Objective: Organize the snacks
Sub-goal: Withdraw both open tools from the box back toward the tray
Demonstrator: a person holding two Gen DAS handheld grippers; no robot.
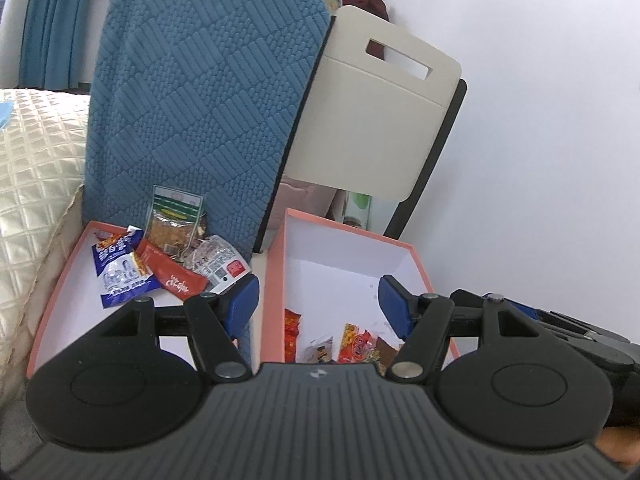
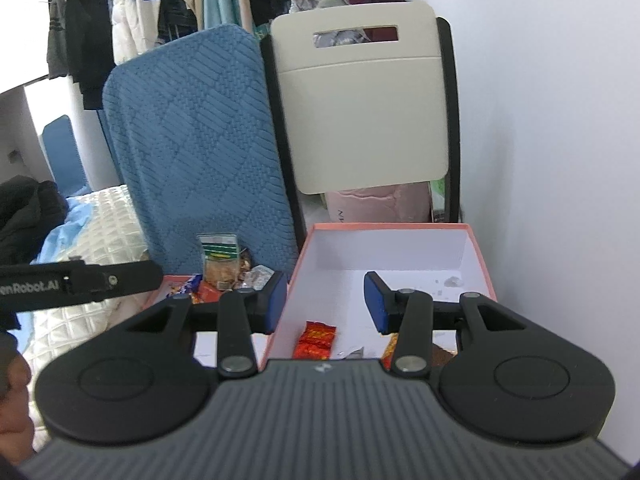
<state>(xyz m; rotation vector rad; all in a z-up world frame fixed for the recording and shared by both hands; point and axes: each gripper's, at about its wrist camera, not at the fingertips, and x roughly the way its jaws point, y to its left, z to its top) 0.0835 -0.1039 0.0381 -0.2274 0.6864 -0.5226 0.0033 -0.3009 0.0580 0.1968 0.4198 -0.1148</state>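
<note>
Orange cardboard, white inside: two open boxes sit side by side. The left box [image 1: 52, 300] holds four snack packets in a heap at its far end: a blue-and-white packet [image 1: 118, 272], a red sachet [image 1: 172, 276], a clear packet with a red label [image 1: 218, 262], and a green-topped bag [image 1: 176, 216] standing against the blue cushion [image 1: 200, 100]. The right box [image 2: 480, 256] holds a red packet [image 2: 316, 340] near its front wall, plus two or three more partly hidden. Both the left gripper [image 1: 318, 308] and right gripper [image 2: 326, 306] hang spread wide over the right box, holding nothing. One cream chair [image 2: 360, 112] stands behind.
</note>
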